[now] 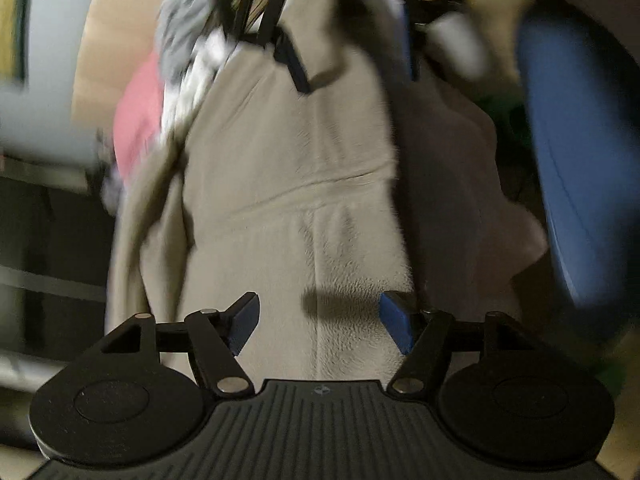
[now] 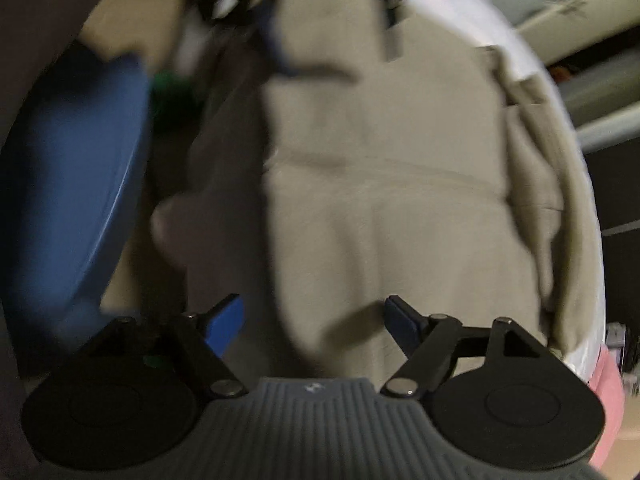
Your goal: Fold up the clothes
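Observation:
A beige fleece garment [image 1: 304, 168] lies spread out ahead of both grippers, with a seam running across its middle. My left gripper [image 1: 320, 322] hovers just over its near end, blue pads [image 1: 396, 320] wide apart, nothing pinched between them. In the right wrist view the same beige garment [image 2: 400, 208] fills the centre, and my right gripper [image 2: 316, 322] stands open above its near edge. Each camera sees the other gripper at the garment's far end: the right gripper [image 1: 352, 56] and the left gripper [image 2: 334, 40], both blurred.
A darker taupe cloth [image 1: 452, 168] lies beside the beige one. A blue curved object [image 1: 568, 168] stands next to it, also seen as the blue object [image 2: 80, 168]. A pink garment [image 1: 136, 120] and a grey one [image 1: 180, 32] lie on the other side.

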Motion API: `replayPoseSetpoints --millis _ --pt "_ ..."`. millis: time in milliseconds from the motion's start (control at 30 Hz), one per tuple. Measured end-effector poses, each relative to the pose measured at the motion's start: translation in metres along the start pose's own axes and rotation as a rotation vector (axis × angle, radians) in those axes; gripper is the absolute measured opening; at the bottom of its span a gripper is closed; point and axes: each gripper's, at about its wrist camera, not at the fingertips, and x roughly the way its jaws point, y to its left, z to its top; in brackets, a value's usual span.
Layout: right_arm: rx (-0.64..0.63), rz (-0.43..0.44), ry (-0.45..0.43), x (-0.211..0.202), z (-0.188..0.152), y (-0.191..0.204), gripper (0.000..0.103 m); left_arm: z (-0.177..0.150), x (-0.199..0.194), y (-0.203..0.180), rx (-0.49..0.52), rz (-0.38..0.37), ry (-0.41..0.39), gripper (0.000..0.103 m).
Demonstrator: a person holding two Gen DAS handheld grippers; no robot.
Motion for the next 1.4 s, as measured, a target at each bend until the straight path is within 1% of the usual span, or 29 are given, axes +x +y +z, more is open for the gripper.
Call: replayPoseSetpoints --millis 100,200,333,433,500,533,567,600,633,667,733,767,800,833,900,967,1000,1033,1067,1100,1133,1167,1200,1267,1300,1367,1400 --pt "-0.211 -0.106 0.032 0.012 -0.013 0.025 0.085 -0.008 -0.002 -0.023 0.156 0.073 -0.065 0.068" --pt "-0.365 -0.18 0.055 0.019 -0.022 0.042 0.085 -0.009 -0.003 -0.028 0.189 0.089 -0.071 0.069" --pt "-0.334 -0.184 0.048 0.017 -0.019 0.038 0.085 -0.01 -0.006 -0.033 0.211 0.092 -0.068 0.07" --pt "-0.321 -0.211 0.039 0.015 -0.018 0.033 0.084 -0.006 -0.01 -0.036 0.21 0.055 -0.086 0.07" --pt "-0.315 -0.209 0.034 0.012 -0.017 0.034 0.082 -0.004 -0.01 -0.038 0.207 0.03 -0.101 0.07" --pt "-0.313 -0.207 0.032 0.01 -0.016 0.034 0.078 -0.004 -0.009 -0.039 0.203 0.021 -0.103 0.07" --pt "-0.315 -0.204 0.031 0.009 -0.016 0.033 0.071 -0.004 -0.008 -0.04 0.198 0.012 -0.105 0.071" --pt "-0.315 -0.203 0.027 0.008 -0.016 0.032 0.069 -0.005 -0.008 -0.04 0.192 0.005 -0.097 0.072" --pt "-0.299 -0.194 0.024 0.006 -0.016 0.03 0.067 -0.007 -0.007 -0.04 0.184 -0.007 -0.077 0.074" --pt "-0.284 -0.185 0.021 0.004 -0.015 0.029 0.064 -0.009 -0.005 -0.04 0.175 -0.019 -0.056 0.075" --pt "-0.249 -0.165 0.014 0.001 -0.014 0.025 0.06 -0.01 -0.001 -0.039 0.162 -0.067 -0.014 0.075" --pt "-0.214 -0.15 0.008 0.0 -0.012 0.02 0.054 -0.011 0.0 -0.039 0.157 -0.085 0.003 0.075" --pt "-0.181 -0.14 0.002 -0.001 -0.011 0.016 0.035 -0.012 0.002 -0.04 0.154 -0.103 0.02 0.075" --pt "-0.151 -0.146 -0.006 -0.003 -0.01 0.011 0.031 -0.014 0.004 -0.04 0.15 -0.121 0.037 0.075" --pt "-0.081 -0.153 -0.029 -0.01 -0.009 0.0 0.023 -0.017 0.007 -0.041 0.156 -0.108 0.059 0.075" --pt "-0.014 -0.16 -0.053 -0.015 -0.009 -0.01 0.022 -0.019 0.009 -0.041 0.174 -0.086 0.077 0.074" --pt "0.003 -0.173 -0.068 -0.017 -0.009 -0.013 0.021 -0.02 0.009 -0.04 0.178 -0.086 0.083 0.072" --pt "0.018 -0.187 -0.083 -0.02 -0.009 -0.016 0.021 -0.02 0.008 -0.038 0.177 -0.092 0.084 0.067" --pt "0.029 -0.205 -0.096 -0.023 -0.009 -0.018 0.021 -0.02 0.007 -0.034 0.166 -0.097 0.086 0.061" --pt "0.043 -0.224 -0.11 -0.026 -0.009 -0.021 0.021 -0.02 0.005 -0.03 0.153 -0.102 0.087 0.059" --pt "0.056 -0.238 -0.119 -0.03 -0.009 -0.024 0.021 -0.02 0.003 -0.024 0.123 -0.117 0.086 0.054" --pt "0.074 -0.251 -0.128 -0.033 -0.009 -0.028 0.021 -0.02 0.0 -0.018 0.09 -0.133 0.085 0.048" --pt "0.091 -0.263 -0.137 -0.037 -0.009 -0.031 0.02 -0.021 -0.003 -0.01 0.054 -0.144 0.084 0.045" --pt "0.127 -0.284 -0.148 -0.04 -0.01 -0.039 0.02 -0.023 -0.009 0.008 -0.027 -0.159 0.082 0.032" --pt "0.144 -0.295 -0.153 -0.041 -0.01 -0.044 0.02 -0.025 -0.011 0.018 -0.076 -0.157 0.084 0.03" --pt "0.174 -0.314 -0.158 -0.043 -0.01 -0.053 0.02 -0.03 -0.015 0.039 -0.173 -0.152 0.088 0.022" --pt "0.191 -0.324 -0.16 -0.043 -0.011 -0.059 0.02 -0.032 -0.017 0.05 -0.222 -0.15 0.089 0.021"
